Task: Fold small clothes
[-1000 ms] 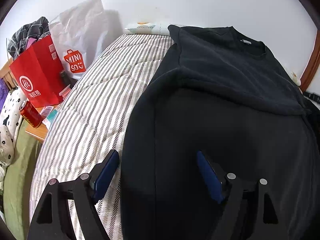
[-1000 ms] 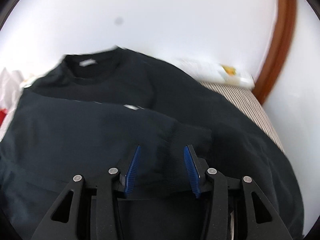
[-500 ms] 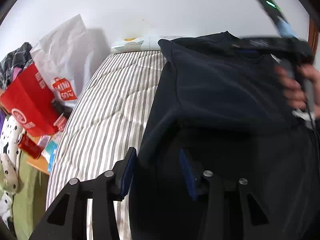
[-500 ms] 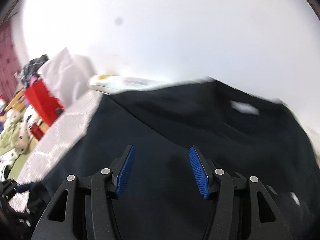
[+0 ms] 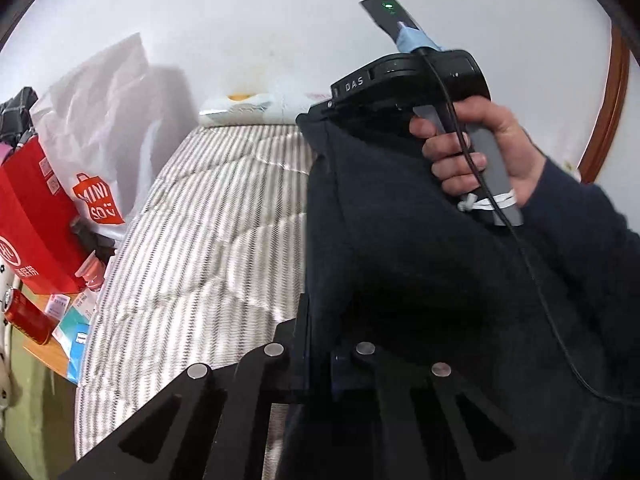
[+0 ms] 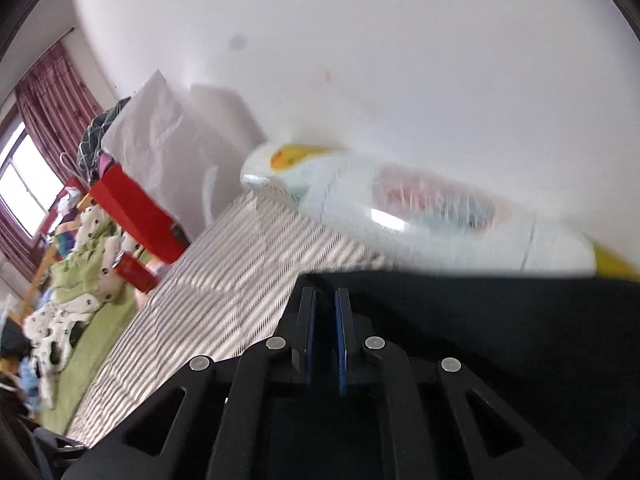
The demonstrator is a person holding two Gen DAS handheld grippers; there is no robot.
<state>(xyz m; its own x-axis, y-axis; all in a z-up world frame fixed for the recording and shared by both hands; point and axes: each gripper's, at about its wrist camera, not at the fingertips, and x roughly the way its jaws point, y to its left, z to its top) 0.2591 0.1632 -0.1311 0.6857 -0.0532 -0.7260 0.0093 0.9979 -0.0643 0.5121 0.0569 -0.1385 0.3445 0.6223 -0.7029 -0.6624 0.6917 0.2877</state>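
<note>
The left gripper [image 5: 318, 344] has its jaws clamped on the left side edge of the black sweatshirt [image 5: 400, 240], the cloth rising between the pads toward twelve o'clock. The right gripper [image 6: 323, 336] is likewise pinched closed on dark cloth at the garment's far left corner, at twelve o'clock of the left one; in the left wrist view a hand [image 5: 476, 152] holds its handle there. The sweatshirt lies along the right half of the striped bed cover [image 5: 208, 220], its bulk at three o'clock of both grippers.

The step looks like folding the left side inward. To do it well, both grips should travel together toward three o'clock, keeping the edge taut and straight so the crease runs parallel to the garment's length, and lift only enough to clear the layer beneath. Bags and clutter [image 5: 80, 168] at nine o'clock stay well apart.
</note>
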